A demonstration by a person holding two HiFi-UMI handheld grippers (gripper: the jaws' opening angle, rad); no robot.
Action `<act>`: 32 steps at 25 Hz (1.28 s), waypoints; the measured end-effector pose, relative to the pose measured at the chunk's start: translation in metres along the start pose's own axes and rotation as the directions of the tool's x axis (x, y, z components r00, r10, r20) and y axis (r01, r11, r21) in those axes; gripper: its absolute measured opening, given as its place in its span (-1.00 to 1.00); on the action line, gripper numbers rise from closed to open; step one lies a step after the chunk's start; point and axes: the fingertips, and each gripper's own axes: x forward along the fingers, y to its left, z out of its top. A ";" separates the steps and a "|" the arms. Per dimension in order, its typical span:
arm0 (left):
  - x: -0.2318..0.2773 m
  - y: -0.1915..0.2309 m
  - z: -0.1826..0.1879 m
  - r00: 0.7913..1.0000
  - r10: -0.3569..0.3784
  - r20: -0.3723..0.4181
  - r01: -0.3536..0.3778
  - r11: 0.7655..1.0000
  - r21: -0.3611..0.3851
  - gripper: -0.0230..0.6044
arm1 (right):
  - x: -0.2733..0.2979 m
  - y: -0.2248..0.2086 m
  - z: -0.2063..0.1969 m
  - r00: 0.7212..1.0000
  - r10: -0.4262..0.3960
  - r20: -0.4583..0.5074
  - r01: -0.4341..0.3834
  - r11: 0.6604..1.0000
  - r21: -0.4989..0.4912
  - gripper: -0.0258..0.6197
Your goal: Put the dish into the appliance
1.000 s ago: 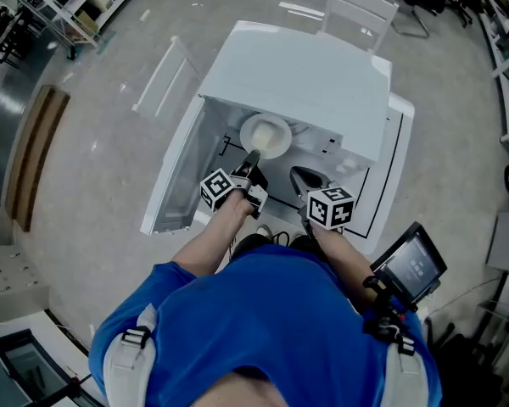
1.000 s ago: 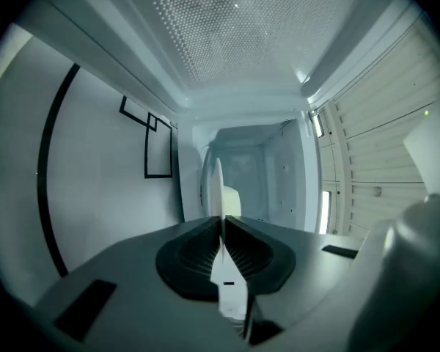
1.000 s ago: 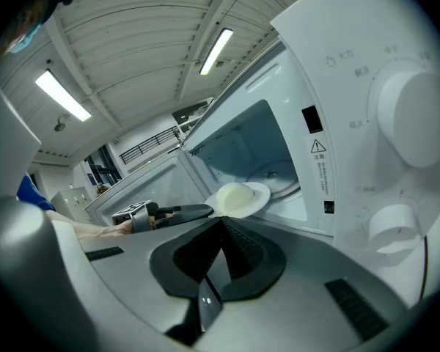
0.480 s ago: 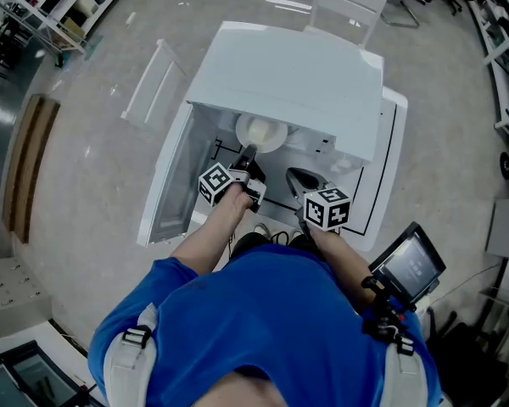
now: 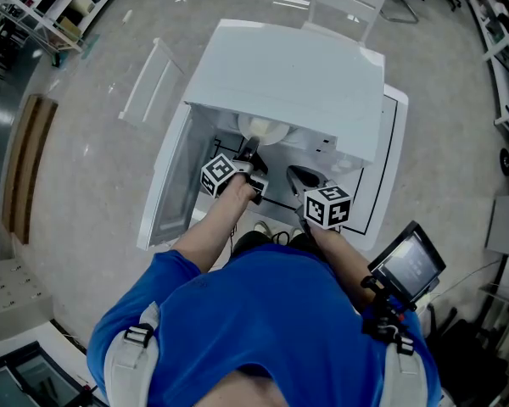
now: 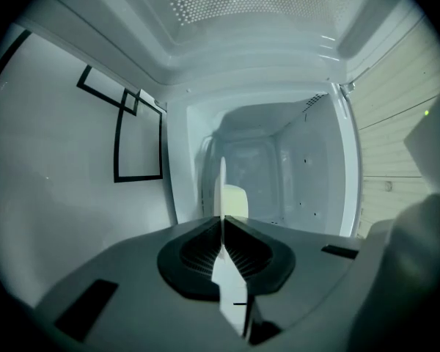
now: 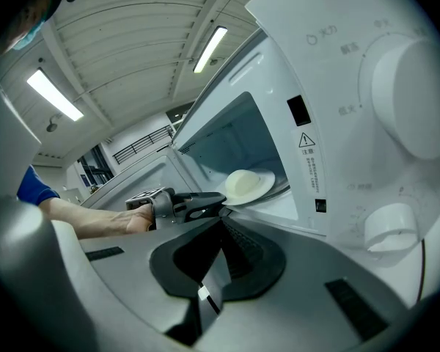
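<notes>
Step in hand: insertion. The left gripper (image 5: 251,149) carried the dish (image 5: 263,129) into the open mouth of the white appliance (image 5: 288,66), a microwave with its door (image 5: 171,176) swung out to the person's left. In the head view the dish sat half under the top edge of the cabinet, so it was partly inside the cavity and not yet deep

Dish: cream, wide flat rim, raised middle. In the right gripper view it sat roughly level just above the cavity floor; could not tell if its underside touched the floor or the turntable

Left gripper: jaws nearly together, clamped on the near rim of the dish. The left gripper view showed the thin rim edge-on in the seam between the dark pads, with the empty cavity straight ahead and nothing in the way

Right gripper (image 5: 299,176): jaws together, nothing between them, touching nothing. It hung in front of the control panel, just right of the opening, with the big knob (image 7: 407,101) close by

Next move, as a judgement: push the dish further in to centre it, lower it until it rests flat, then part the left jaws and back straight out. Needs a level wrist so the rim does not tip or catch the lip of the opening. The door would likely be closed after that, and the idle right gripper was not well placed for it
</notes>
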 end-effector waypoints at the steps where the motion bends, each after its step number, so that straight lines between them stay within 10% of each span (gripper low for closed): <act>1: 0.002 0.000 0.000 1.000 0.004 -0.002 -0.004 1.000 -0.002 -0.87 | 0.000 0.000 0.000 1.000 -0.001 -0.001 0.001 1.000 0.000 -0.92; 20: 0.025 -0.005 0.003 0.990 0.126 -0.067 -0.117 0.986 0.120 -0.86 | 0.003 -0.002 0.005 1.000 -0.005 0.004 0.005 1.000 0.003 -0.92; 32: 0.024 -0.013 0.006 0.968 0.228 -0.109 -0.162 0.891 0.424 -0.72 | 0.004 0.002 0.010 1.000 0.006 0.013 -0.006 1.000 -0.002 -0.92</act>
